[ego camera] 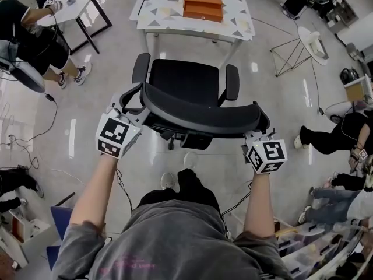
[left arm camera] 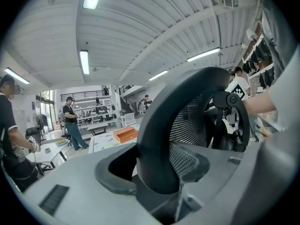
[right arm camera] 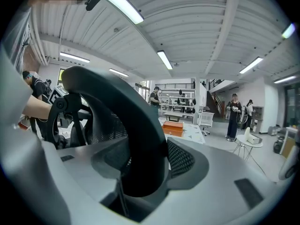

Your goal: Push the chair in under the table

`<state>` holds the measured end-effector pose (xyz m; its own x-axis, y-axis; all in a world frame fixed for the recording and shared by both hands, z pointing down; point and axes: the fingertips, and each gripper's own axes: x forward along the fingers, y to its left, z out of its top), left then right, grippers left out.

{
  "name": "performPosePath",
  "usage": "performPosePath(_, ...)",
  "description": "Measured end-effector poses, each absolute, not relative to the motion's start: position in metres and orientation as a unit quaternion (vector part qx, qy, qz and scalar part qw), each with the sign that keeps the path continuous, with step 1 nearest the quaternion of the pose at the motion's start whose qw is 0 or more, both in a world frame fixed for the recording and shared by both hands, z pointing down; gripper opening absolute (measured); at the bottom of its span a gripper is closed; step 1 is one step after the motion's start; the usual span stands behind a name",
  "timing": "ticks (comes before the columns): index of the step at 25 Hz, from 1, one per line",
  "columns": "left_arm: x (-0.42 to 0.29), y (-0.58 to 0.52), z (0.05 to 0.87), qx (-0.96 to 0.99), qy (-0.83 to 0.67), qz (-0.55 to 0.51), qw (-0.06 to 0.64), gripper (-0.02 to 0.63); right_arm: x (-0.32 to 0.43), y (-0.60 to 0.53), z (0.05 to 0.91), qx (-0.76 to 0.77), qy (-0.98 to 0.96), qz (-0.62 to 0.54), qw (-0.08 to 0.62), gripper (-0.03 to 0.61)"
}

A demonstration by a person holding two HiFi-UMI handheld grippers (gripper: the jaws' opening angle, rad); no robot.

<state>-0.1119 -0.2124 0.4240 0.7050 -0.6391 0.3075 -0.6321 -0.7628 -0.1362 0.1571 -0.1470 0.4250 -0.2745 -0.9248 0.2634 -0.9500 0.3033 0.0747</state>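
Observation:
A black office chair (ego camera: pixel 186 81) stands on the grey floor, its seat facing a white table (ego camera: pixel 152 15) with a triangle pattern at the top of the head view. The curved backrest (ego camera: pixel 201 116) is nearest me. My left gripper (ego camera: pixel 133 106) is shut on the backrest's left end and my right gripper (ego camera: pixel 257 134) on its right end. In the left gripper view the backrest rim (left arm camera: pixel 157 125) fills the gap between the jaws of the left gripper (left arm camera: pixel 157 175). The right gripper view shows the rim (right arm camera: pixel 138 121) pinched the same way in the right gripper (right arm camera: pixel 140 175).
An orange box (ego camera: pixel 203 4) lies on the white table. A second table (ego camera: pixel 78 4) and a standing person (ego camera: pixel 29 37) are at the far left. A small white stand (ego camera: pixel 312 42) and seated people (ego camera: pixel 338 136) are on the right. A cable (ego camera: pixel 35 133) runs over the floor at the left.

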Motion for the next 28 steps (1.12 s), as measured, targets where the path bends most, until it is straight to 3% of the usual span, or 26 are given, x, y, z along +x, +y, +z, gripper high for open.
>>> performPosePath(28,-0.064,-0.367,0.426,-0.912,0.375,-0.168,0.010,0.219,0.207,-0.316,0.426,0.567,-0.812,0.041,0.133,0.239)
